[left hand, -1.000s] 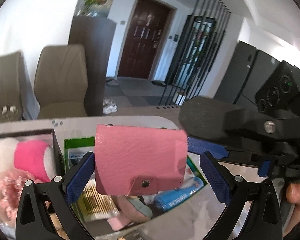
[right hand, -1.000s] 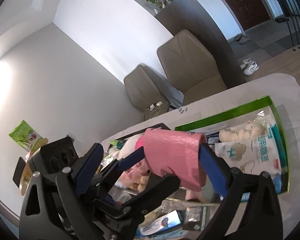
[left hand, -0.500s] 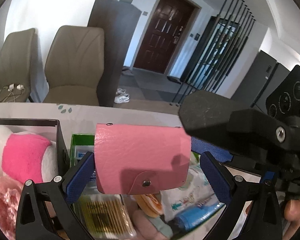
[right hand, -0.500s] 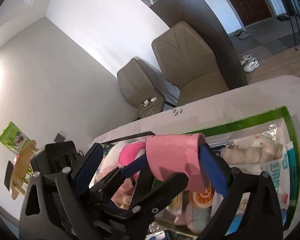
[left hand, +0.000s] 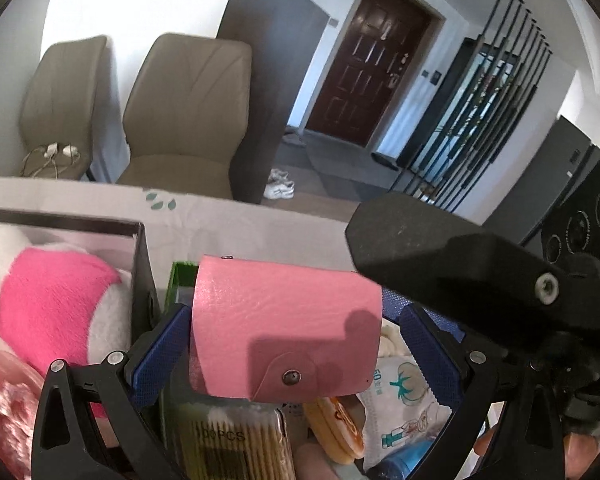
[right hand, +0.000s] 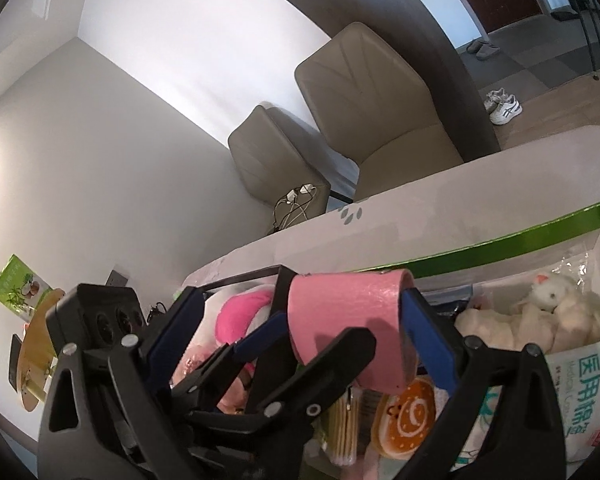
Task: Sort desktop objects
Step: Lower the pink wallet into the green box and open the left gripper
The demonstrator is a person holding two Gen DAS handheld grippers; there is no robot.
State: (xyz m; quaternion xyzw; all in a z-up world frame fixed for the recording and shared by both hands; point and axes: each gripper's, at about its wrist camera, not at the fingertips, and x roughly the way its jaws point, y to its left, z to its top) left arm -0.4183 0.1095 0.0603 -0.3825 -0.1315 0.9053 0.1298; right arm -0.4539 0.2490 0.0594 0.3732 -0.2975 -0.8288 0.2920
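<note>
I am holding the pink wallet up in the air with my left gripper. Its two blue pads squeeze the wallet from both ends. The snap flap faces my left camera.

My right gripper comes in from the right side of the left jaws. Its jaws are spread wide. The wallet sits between them and touches only the right blue pad. The other pad is well apart from it. One black finger of the right gripper reaches over the top right corner of the wallet in the left view.

Below the jaws there are two boxes side by side on the grey table. The green box is right under the wallet. In it, under the left jaws, I see a pack of cotton swabs. Beside that is a round orange toy. Out past the right jaw of my right gripper lie a white fluffy toy and a bag of cotton.

The black box is to the left of my left jaws. A big pink and white soft toy is inside it.

Far past the jaws, behind the table, stand two tan chairs.
</note>
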